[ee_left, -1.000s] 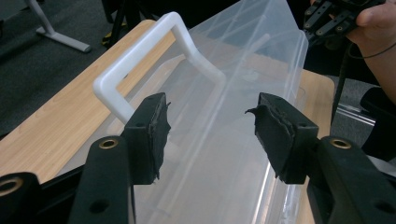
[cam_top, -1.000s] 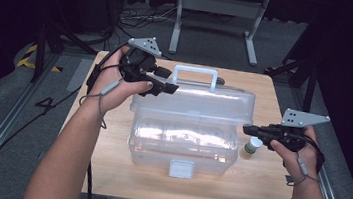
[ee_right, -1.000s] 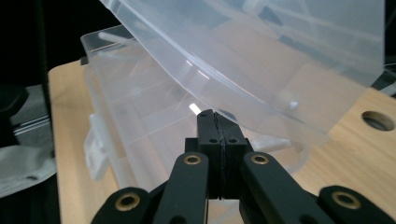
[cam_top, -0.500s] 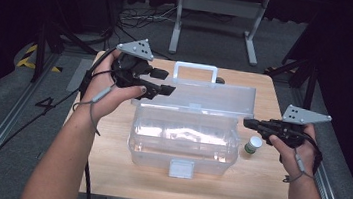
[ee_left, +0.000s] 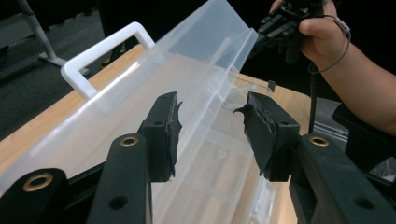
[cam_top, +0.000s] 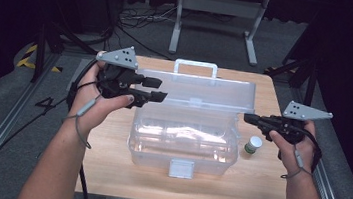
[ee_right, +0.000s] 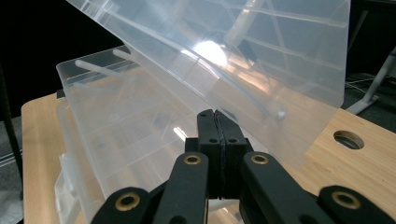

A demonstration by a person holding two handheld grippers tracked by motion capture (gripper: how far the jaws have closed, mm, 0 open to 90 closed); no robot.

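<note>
The clear box (cam_top: 184, 140) sat mid-table with its lid (cam_top: 200, 89) propped half open. Left gripper (cam_top: 158, 90) had just been closing, jaws astride the lid edge but not pinching. Right gripper (cam_top: 248, 118) was clenched empty (tips by the lid's corner). That lid could've slammed, or the bottle (cam_top: 253, 145) gotten knocked.

storage box (cam_top: 185, 140): clear glossy plastic, smooth | lid (cam_top: 200, 89): same see-through plastic, ribbed | handle (cam_top: 196, 65): opaque white plastic | table (cam_top: 255, 184): light wood, matt | small bottle (cam_top: 253, 145): white cap, green label | left gripper (ee_left: 210, 128): matt black plastic, brass-coloured rivets, pads (ee_left: 256, 128) torn and rough | plate (cam_top: 307, 112): grey metal
</note>
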